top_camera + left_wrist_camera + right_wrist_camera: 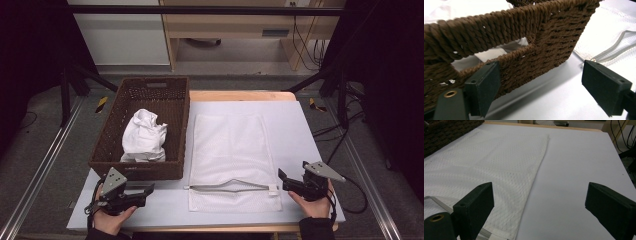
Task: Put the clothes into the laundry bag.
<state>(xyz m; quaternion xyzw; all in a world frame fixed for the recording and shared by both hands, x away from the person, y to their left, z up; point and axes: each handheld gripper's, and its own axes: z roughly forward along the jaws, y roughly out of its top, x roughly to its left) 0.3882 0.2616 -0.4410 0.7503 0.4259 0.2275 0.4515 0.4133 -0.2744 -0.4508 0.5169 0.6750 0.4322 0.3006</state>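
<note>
A brown woven basket stands at the table's left with crumpled white cloth inside. To its right a white mesh laundry bag lies flat, its grey zipper partly open near the front. My left gripper rests open on the table just in front of the basket's near wall, nothing between its jaws. At the bag's front right corner my right gripper stands open and empty; the bag's edge runs up between its jaws.
The table top is a pale sheet over a wooden board. A desk and cables stand beyond the far edge, and dark frame posts rise at both sides. Bare sheet lies right of the bag.
</note>
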